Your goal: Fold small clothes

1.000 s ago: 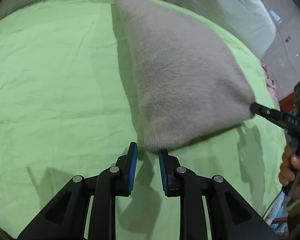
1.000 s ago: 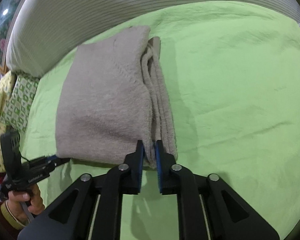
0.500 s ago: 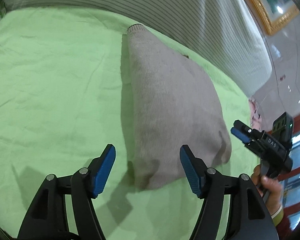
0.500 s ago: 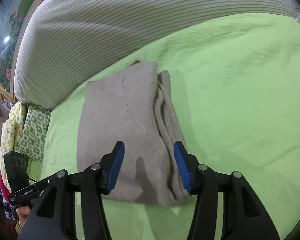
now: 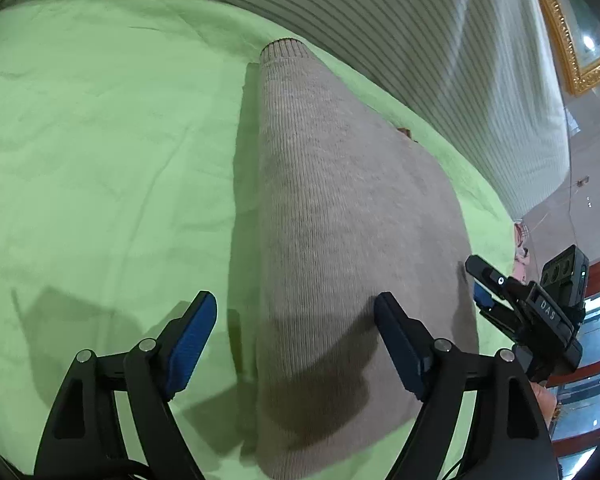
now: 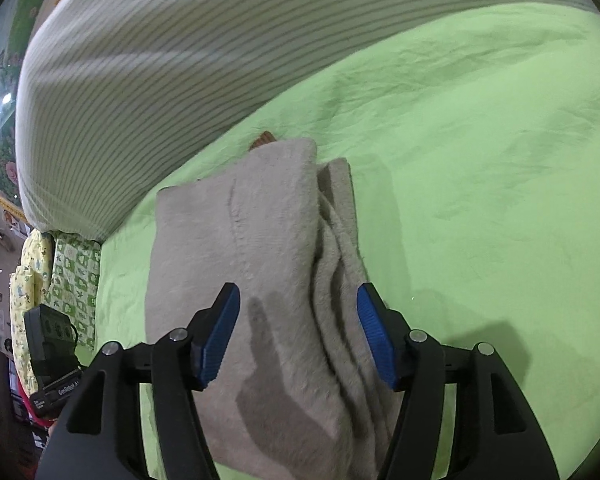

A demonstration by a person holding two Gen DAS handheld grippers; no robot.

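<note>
"DAS" on the right gripper (image 5: 485, 294); partly legible "GenRobot" on the left gripper (image 6: 56, 390).

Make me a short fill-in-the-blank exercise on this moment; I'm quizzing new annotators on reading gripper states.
1. The left gripper has its jaws ____.
2. The right gripper grips ____.
3. The folded beige sweater lies on a ____ sheet.
4. The pads on the fingers are ____ in colour.

Missing words: open; nothing; green; blue

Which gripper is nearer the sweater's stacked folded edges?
Right. The right gripper hangs open over the folded sweater beside its layered edge; the left gripper sits open over the opposite, smooth side.
</note>
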